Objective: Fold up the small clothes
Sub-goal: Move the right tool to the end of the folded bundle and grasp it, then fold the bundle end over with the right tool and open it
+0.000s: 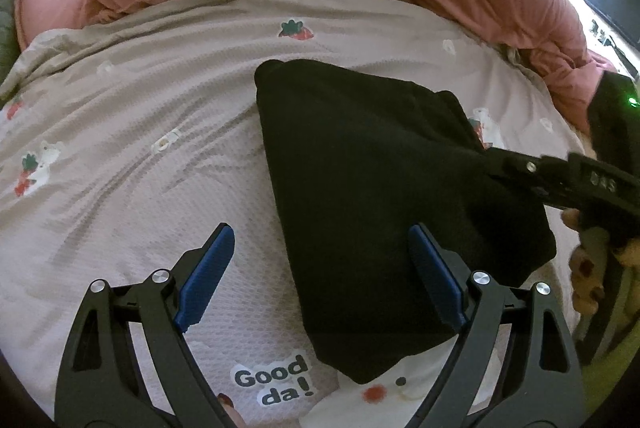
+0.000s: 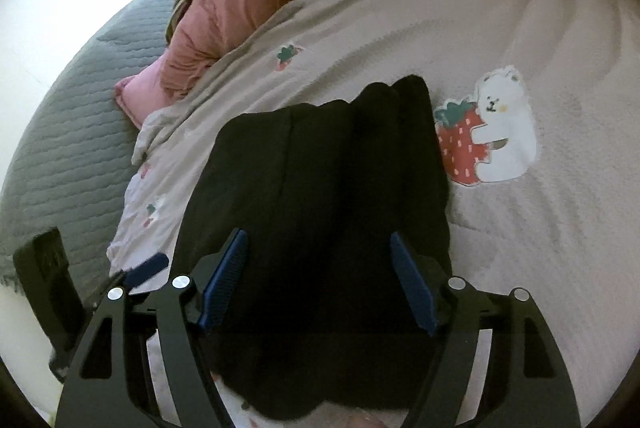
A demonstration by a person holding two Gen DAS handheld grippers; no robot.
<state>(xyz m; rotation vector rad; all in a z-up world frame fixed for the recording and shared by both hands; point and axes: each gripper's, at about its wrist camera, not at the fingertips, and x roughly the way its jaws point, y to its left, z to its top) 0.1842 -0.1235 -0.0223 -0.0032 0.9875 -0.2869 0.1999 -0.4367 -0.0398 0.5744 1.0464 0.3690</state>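
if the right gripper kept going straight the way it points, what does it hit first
Most likely the black garment. The right gripper is open, angled down, and the folded cloth fills the space between and beyond its fingers. Depth is unclear, but nothing else seems to lie in that line before the cloth.

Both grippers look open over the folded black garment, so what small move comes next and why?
Probably draw both away: the folded black fabric garment lies flat on the pale printed blanket, and the left gripper and right gripper stand open, gripping nothing.
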